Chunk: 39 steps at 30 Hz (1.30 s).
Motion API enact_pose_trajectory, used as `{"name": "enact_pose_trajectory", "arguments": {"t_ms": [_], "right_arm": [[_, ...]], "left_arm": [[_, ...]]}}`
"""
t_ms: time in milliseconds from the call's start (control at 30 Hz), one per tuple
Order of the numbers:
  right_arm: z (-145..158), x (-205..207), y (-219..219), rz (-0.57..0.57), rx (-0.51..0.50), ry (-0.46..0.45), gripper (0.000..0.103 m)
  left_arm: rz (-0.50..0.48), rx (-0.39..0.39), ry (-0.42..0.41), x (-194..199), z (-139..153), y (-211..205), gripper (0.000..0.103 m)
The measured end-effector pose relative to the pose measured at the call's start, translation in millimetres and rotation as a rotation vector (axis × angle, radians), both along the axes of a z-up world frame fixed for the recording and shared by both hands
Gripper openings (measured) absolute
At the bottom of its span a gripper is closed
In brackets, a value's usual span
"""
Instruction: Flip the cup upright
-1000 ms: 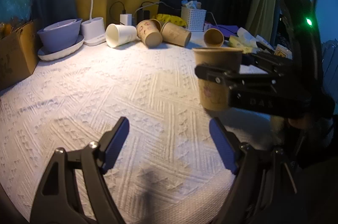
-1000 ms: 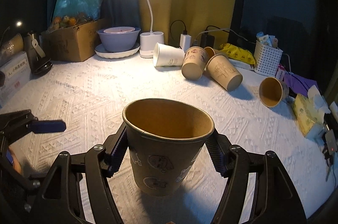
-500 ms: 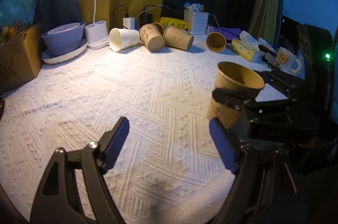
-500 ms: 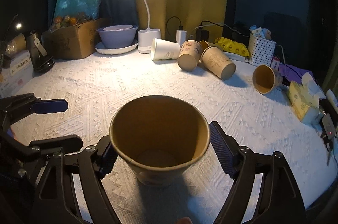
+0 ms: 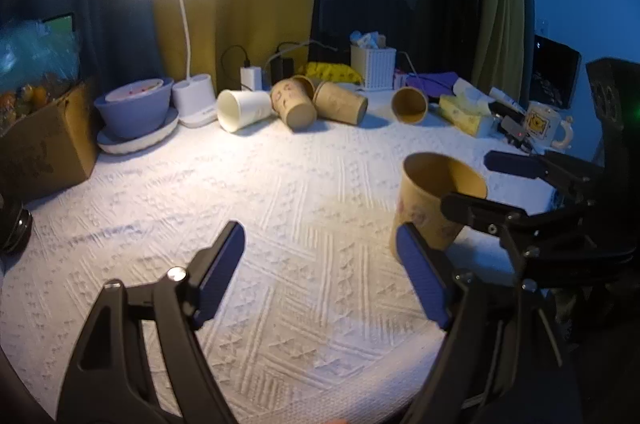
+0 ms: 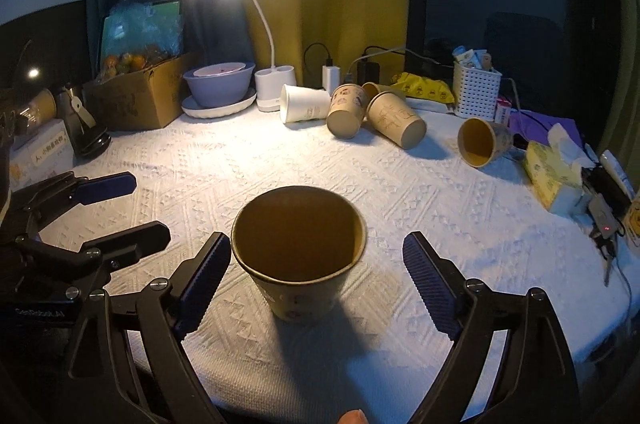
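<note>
A brown paper cup with cartoon prints stands upright on the white tablecloth, mouth up. My right gripper is open around it; the left pad is close to the cup's wall and the right pad stands well clear. In the left wrist view the same cup stands at the right, between the right gripper's fingers. My left gripper is open and empty, low over the cloth to the left of the cup.
At the back lie a white cup and three brown cups on their sides. A desk lamp, stacked bowls, a cardboard box, a white basket and a tissue pack line the edges.
The right gripper has lowered the cup onto the cloth and opened its jaws, letting go of it. The left gripper has stayed open and has hardly moved.
</note>
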State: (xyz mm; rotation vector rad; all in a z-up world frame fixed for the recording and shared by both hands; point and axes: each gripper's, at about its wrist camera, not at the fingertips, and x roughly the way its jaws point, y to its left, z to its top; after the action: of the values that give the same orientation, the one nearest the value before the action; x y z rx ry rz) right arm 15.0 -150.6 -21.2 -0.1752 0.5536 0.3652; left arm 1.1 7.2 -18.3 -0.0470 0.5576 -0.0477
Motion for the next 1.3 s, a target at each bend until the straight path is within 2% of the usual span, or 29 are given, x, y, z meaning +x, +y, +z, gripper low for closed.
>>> {"name": "enact_pose_trajectory", "arguments": {"t_ms": [167,300,433,700,967,1133,1300], "right_arm": [[11.5,-8.8,-4.4,-0.004,0.012,-0.015,0.09],[24.7,-17.1,-8.9,-0.001,0.033,-0.029,0.09],[38.3,-27.0,-16.2,0.003,0.067,-0.055,0.09],[61.2,-46.9,-30.4,0.008,0.1,-0.114,0.09],[75.7,-59.9,-43.1,-0.016,0.106,-0.17,0.09],[74.9,-59.9,-46.1,-0.029,0.103,-0.172,0.09],[70.6,-55.4,-45.7,-0.033,0.099,-0.157,0.09]], "left_arm": [[-0.002,0.024,-0.056,-9.5,12.9,-6.3,0.08],[-0.012,0.006,-0.09,-14.4,28.4,-8.1,0.086],[0.0,0.036,-0.142,-23.4,45.0,-15.1,0.086],[-0.025,0.045,-0.239,-40.1,68.0,-27.7,0.086],[-0.017,0.013,-0.321,-56.3,79.5,-28.8,0.086],[0.01,-0.025,-0.338,-58.8,80.5,-19.3,0.086],[0.02,-0.053,-0.322,-55.0,76.3,-13.3,0.086]]}}
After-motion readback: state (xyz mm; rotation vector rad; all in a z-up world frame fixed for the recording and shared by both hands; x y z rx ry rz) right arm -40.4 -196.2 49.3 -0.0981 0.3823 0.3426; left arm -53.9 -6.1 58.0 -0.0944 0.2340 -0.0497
